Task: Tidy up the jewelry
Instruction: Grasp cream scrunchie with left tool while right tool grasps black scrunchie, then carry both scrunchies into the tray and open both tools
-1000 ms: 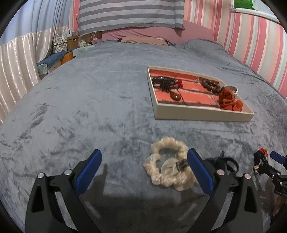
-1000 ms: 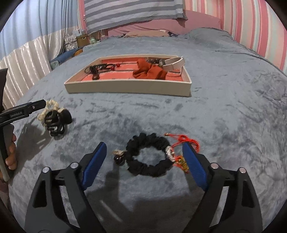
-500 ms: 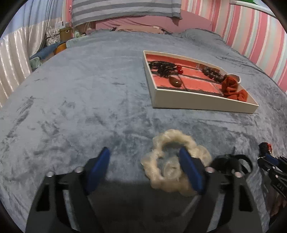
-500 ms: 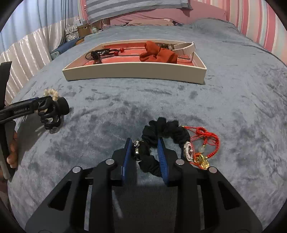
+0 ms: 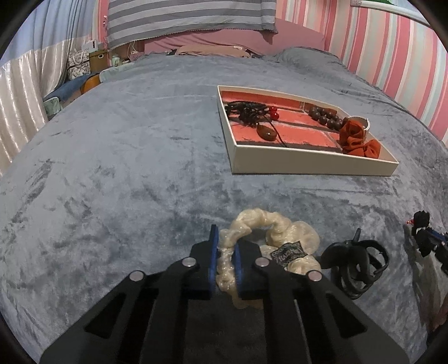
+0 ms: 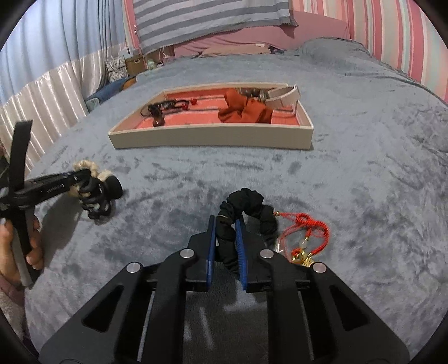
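I am seeing plush grey velvet bedspread (image 5: 117, 156), brushed and streaky, am noting glossy cream crinkled-fabric scrunchie (image 5: 268, 224), matt black cloth scrunchie (image 6: 246, 204), shiny black plastic claw clip (image 5: 355, 263), smooth cream tray (image 5: 308, 163) lined in coral felt, polished brown beads (image 5: 324, 116).

tray (image 5: 308, 165) behind scrunchie (image 5: 268, 224), clip (image 5: 355, 266) right

Home bedroom. Bed with grey plush blanket (image 5: 117, 156), striped pillow (image 5: 184, 19) at head, pink-striped wallpaper (image 5: 392, 56), pleated curtains (image 6: 50, 84), storage boxes (image 5: 92, 57) beside bed, jewelry tray (image 5: 308, 165) on blanket.
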Tool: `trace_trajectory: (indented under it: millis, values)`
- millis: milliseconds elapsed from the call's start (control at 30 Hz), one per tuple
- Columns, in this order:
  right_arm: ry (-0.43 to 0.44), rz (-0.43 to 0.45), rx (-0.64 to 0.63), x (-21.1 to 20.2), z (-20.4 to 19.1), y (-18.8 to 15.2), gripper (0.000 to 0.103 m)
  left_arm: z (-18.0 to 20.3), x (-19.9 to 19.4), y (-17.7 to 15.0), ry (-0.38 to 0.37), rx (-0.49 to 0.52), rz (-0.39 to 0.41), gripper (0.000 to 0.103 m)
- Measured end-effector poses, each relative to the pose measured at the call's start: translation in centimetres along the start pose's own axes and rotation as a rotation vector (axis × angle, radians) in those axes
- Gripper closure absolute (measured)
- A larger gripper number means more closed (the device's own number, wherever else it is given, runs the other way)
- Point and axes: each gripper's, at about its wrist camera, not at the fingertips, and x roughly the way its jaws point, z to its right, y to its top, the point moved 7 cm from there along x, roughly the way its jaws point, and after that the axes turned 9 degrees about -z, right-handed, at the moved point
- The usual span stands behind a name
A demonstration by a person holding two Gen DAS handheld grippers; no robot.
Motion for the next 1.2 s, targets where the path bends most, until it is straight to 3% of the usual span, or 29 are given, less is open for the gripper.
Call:
trace_trajectory:
  millis: [333, 600, 933, 1200]
  values:
    - [0.153, 0.023, 0.097, -2.4, 2.3, 5.2, 0.089, 0.7, -5.0, 3.1, -0.038, 0.007, 0.109, 0.095]
    - [0.121, 0.067, 0.088, -2.8, 3.8, 10.3, 0.089, 2.3, -7.3, 7.3, -0.054, 0.009, 0.147, 0.095]
    - [0.022, 0.065, 0.026, 2.5, 4.4, 17.4, 0.089, 3.8, -3.0, 14.1, -0.034, -0.002, 0.101, 0.095]
    - [-0.011, -0.053, -0.017, 9.5, 4.3, 18.8, 0.089, 4.7, 4.2, 16.8, 0.015, 0.010, 0.002, 0.095]
